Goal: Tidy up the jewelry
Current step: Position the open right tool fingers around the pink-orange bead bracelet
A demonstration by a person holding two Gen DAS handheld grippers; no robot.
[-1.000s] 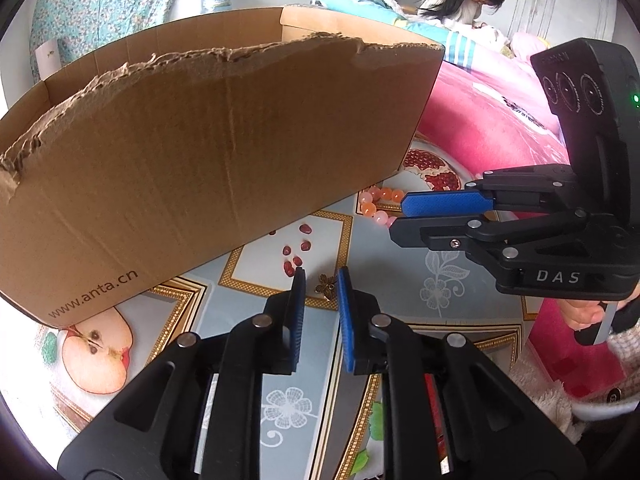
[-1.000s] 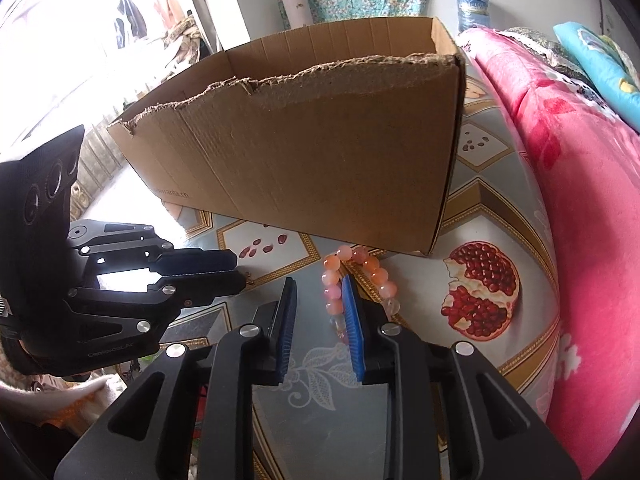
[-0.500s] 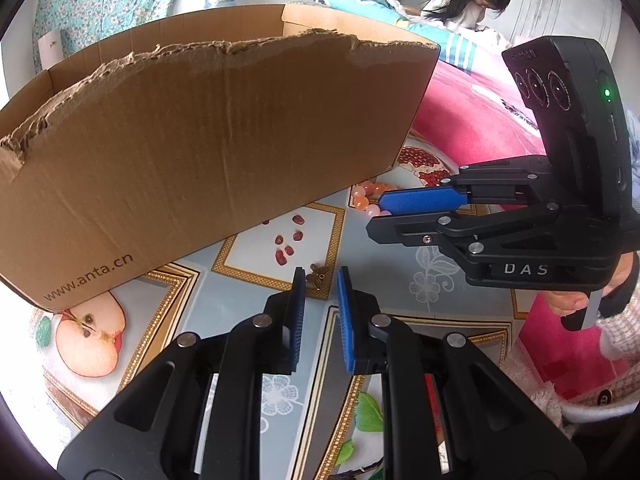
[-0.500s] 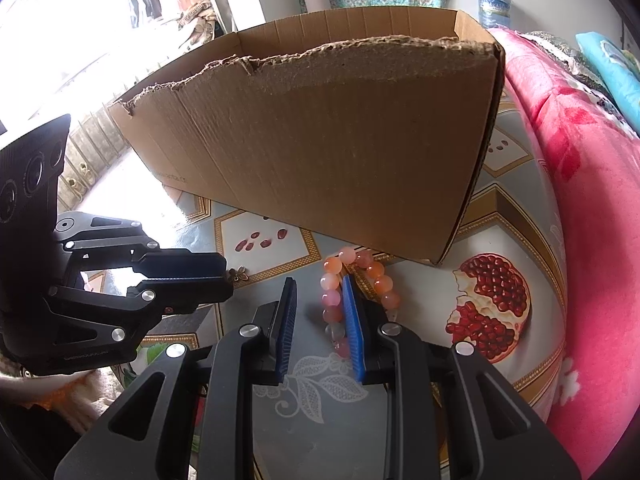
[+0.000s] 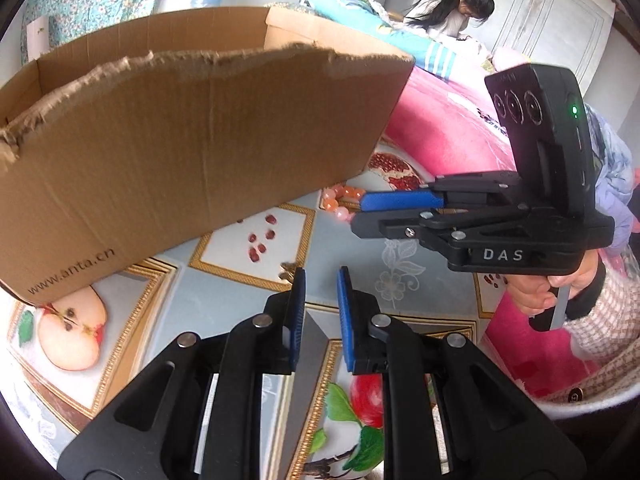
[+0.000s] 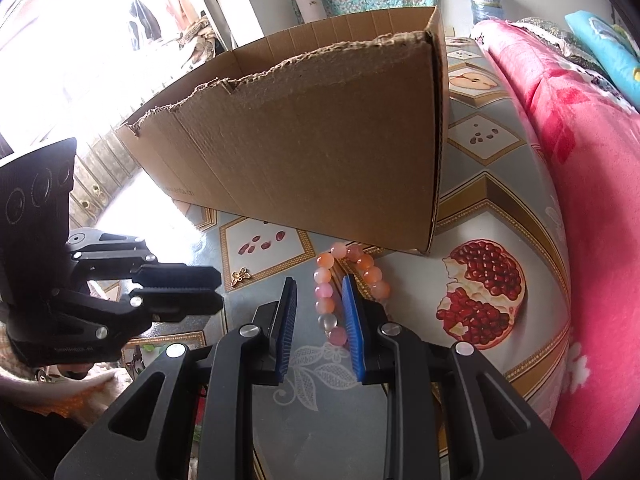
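A bead bracelet (image 6: 326,300) of orange and pink beads lies on the fruit-print tablecloth (image 6: 320,400), close to the corner of a cardboard box (image 6: 320,140). My right gripper (image 6: 319,284) hovers over it, open, with the loop's left strand between the pads and neither pad touching it. In the left wrist view the bracelet (image 5: 340,200) shows just beyond the right gripper (image 5: 358,212). A small gold charm (image 5: 289,270) lies by the left fingertip of my left gripper (image 5: 320,280), whose jaws stand narrowly open and hold nothing. The charm (image 6: 240,275) also shows in front of the left gripper (image 6: 218,292).
The tall torn-edged box (image 5: 180,152) blocks the far side of the table. A pink blanket (image 6: 580,200) runs along the right edge. A hand (image 5: 536,296) holds the right gripper. A person (image 5: 452,12) sits in the background.
Both grippers have stayed almost still with unchanged jaw gaps. The charm has drifted from between the left fingertips to just beside the left one.
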